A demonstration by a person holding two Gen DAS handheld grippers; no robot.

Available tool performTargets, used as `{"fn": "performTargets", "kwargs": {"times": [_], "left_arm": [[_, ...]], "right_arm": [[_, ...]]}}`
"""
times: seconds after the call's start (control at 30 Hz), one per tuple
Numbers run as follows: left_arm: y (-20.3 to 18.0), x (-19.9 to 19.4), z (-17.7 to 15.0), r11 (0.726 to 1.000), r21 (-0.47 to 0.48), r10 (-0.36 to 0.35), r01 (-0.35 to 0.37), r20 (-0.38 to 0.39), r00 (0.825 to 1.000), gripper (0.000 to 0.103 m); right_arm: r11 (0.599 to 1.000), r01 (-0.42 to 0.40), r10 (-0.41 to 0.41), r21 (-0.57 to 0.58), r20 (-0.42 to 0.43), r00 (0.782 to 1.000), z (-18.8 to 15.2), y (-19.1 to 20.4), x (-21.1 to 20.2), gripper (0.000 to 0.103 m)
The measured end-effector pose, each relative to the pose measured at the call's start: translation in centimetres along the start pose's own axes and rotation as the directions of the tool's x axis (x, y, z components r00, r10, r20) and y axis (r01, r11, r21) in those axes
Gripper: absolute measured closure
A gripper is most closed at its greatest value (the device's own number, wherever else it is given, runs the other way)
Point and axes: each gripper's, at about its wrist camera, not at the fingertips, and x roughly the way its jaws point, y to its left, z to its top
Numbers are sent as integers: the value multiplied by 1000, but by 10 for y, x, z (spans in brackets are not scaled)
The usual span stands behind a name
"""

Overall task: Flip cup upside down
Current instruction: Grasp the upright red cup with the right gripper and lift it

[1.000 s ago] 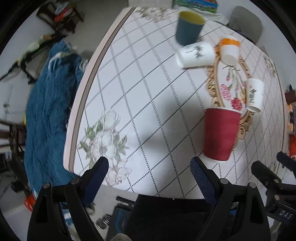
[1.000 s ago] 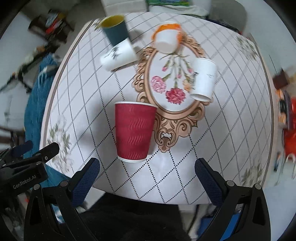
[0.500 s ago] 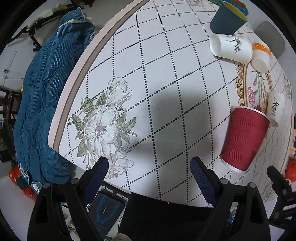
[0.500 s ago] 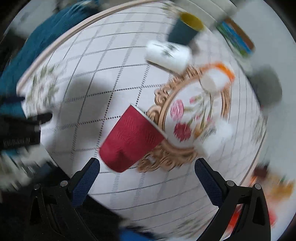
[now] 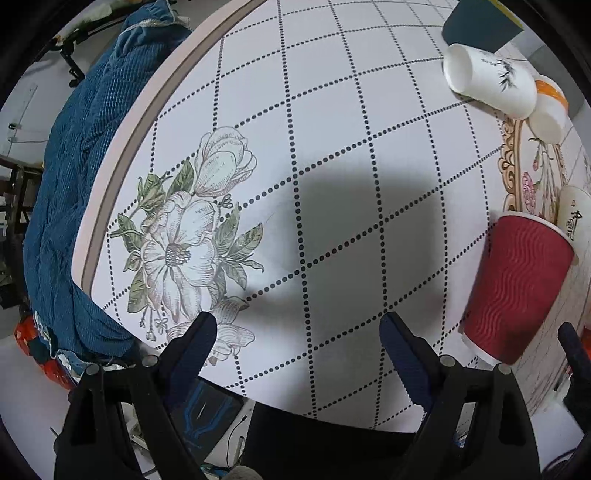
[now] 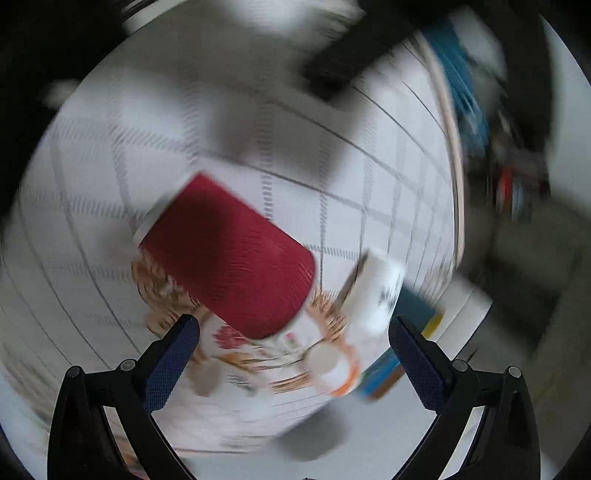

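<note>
A red ribbed paper cup (image 5: 515, 286) stands upright on the round table, at the right of the left wrist view. In the blurred, rolled-over right wrist view the red cup (image 6: 236, 254) sits in the middle, just beyond the fingers. My left gripper (image 5: 295, 343) is open and empty over the table's near edge, left of the cup. My right gripper (image 6: 291, 343) is open and empty, close in front of the cup; one fingertip (image 5: 570, 339) shows beside the cup in the left wrist view.
A white cup (image 5: 487, 83) lies on its side at the far right, with a dark teal cup (image 5: 476, 24) behind it, an orange-banded cup (image 5: 548, 107) and another white cup (image 5: 572, 212). A blue quilted cloth (image 5: 85, 166) lies left of the table (image 5: 295, 129).
The right gripper has rolled far over, so its view is now nearly inverted and blurred, and it has closed in on the red cup. The left gripper has drifted slightly nearer the table.
</note>
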Motion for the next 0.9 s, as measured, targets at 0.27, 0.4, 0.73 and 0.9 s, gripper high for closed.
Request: {"fn": "performTargets", "kwargs": {"times": [0.27, 0.4, 0.73, 0.9], "left_arm": [[-3, 12, 1, 1000, -17, -10, 10, -23, 1000, 12], [-1, 19, 3, 1000, -18, -16, 16, -31, 999, 12], [-5, 31, 4, 1000, -16, -10, 9, -46, 999, 12], [-1, 34, 1, 1000, -14, -8, 7, -47, 999, 12]], "right_arm": [[882, 155, -125, -445, 97, 987, 1, 44, 18, 0], [829, 180, -127, -529, 136, 983, 6, 49, 25, 0], [744, 186, -96, -642, 173, 980, 13, 51, 46, 6], [747, 162, -77, -645, 158, 984, 19, 42, 57, 19]]}}
